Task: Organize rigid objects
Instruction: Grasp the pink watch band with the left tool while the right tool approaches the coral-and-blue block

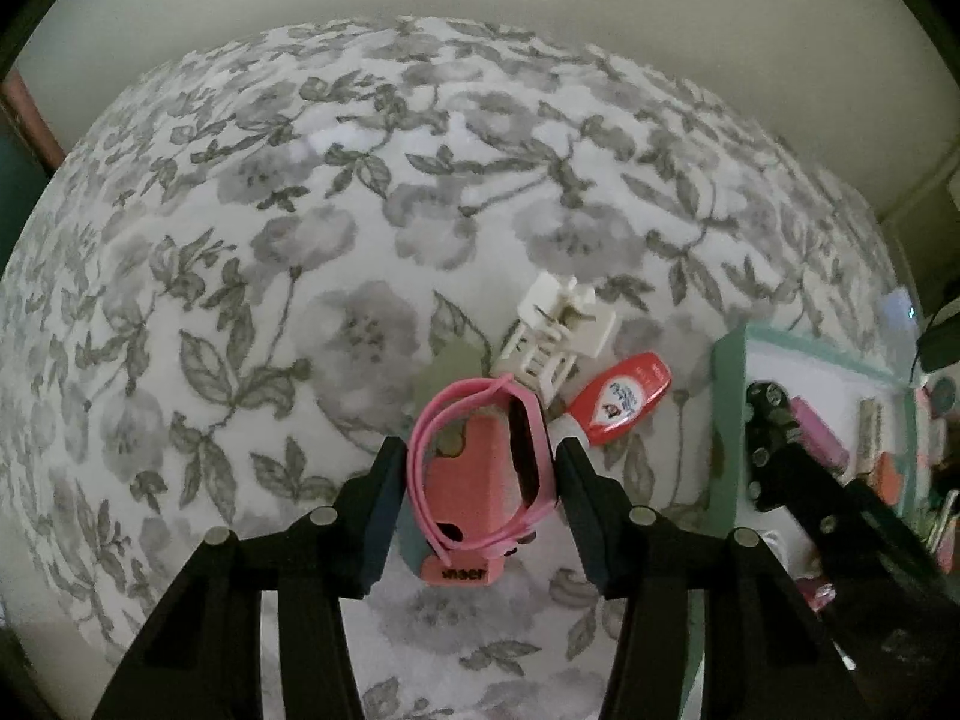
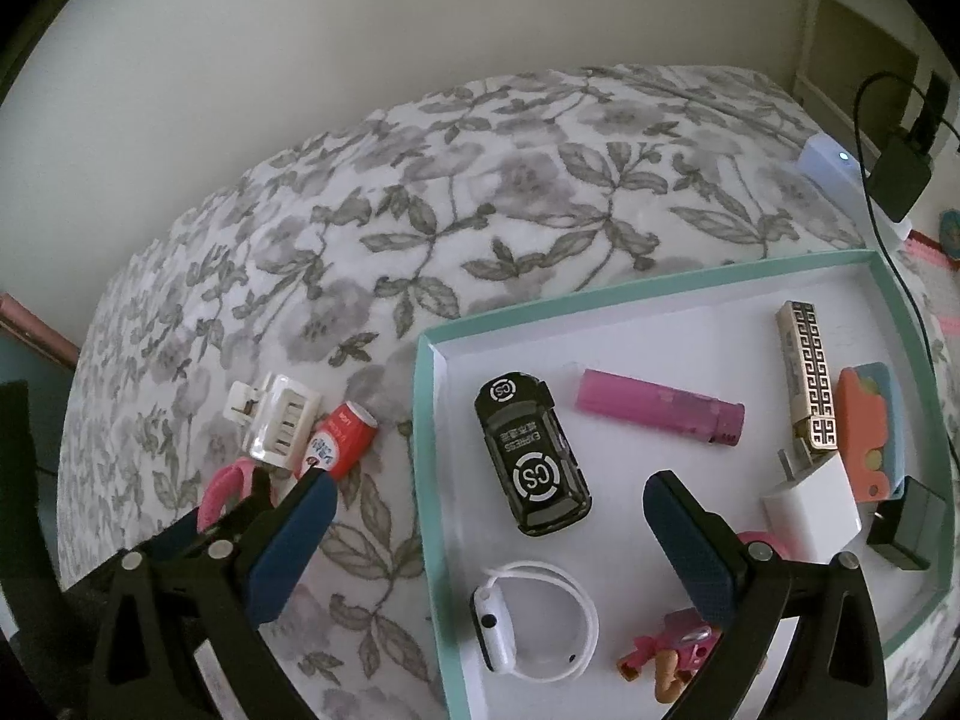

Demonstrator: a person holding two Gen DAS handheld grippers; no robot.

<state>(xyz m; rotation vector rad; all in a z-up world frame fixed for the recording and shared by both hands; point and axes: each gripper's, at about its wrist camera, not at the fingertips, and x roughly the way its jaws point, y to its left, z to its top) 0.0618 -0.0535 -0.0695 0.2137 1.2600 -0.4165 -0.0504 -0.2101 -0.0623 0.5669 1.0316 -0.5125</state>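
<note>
In the left wrist view my left gripper stands open around a pink smartwatch on its pink stand, fingers close on either side, not touching. A white hair claw clip and a red tube lie just beyond. In the right wrist view my right gripper is open and empty above the teal-rimmed white tray, over a black toy car and a white smartwatch. The clip and tube lie left of the tray.
The tray also holds a pink tube, a gold patterned lighter, a white charger plug, an orange case, a black adapter and a small pink toy. A floral cloth covers the surface. A cable and white box are far right.
</note>
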